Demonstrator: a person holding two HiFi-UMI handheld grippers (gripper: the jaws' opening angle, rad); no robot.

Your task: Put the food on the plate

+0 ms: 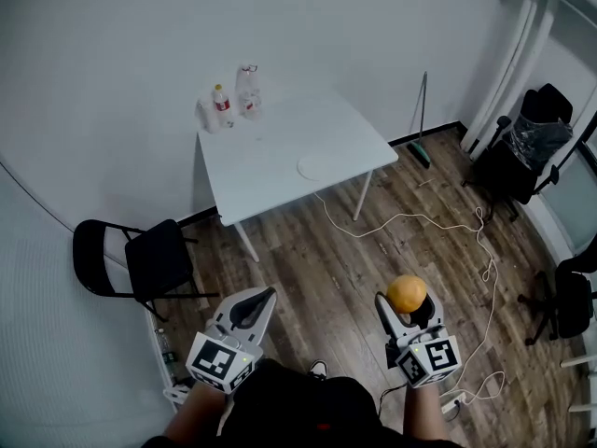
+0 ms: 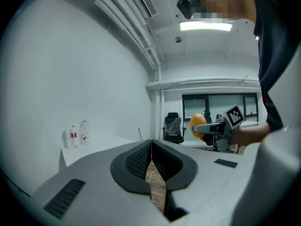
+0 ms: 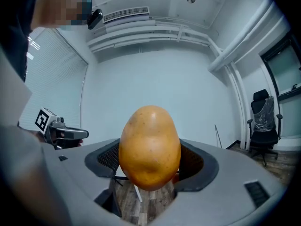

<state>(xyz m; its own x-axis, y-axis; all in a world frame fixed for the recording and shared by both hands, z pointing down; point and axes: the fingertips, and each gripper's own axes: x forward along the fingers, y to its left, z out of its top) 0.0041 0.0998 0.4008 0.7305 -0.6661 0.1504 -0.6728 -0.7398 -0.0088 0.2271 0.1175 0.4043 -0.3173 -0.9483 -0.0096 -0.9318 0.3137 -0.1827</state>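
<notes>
Left gripper [image 1: 264, 299]: fingers shut tight, nothing in them. Plate [image 1: 317, 167] sits on the desk [image 1: 270, 189], well away. Right gripper [image 1: 408, 311] has its fingers clamped on the food [image 1: 407, 293] round its middle. It looks firm, smooth and roundish, so it'd probably roll if pinched off-centre.

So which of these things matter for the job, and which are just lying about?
Job: potato, clamped in the right gripper; plate on the table.
Lying about: bottles, folding chair, broom, floor cable. Left gripper is shut, empty.
</notes>
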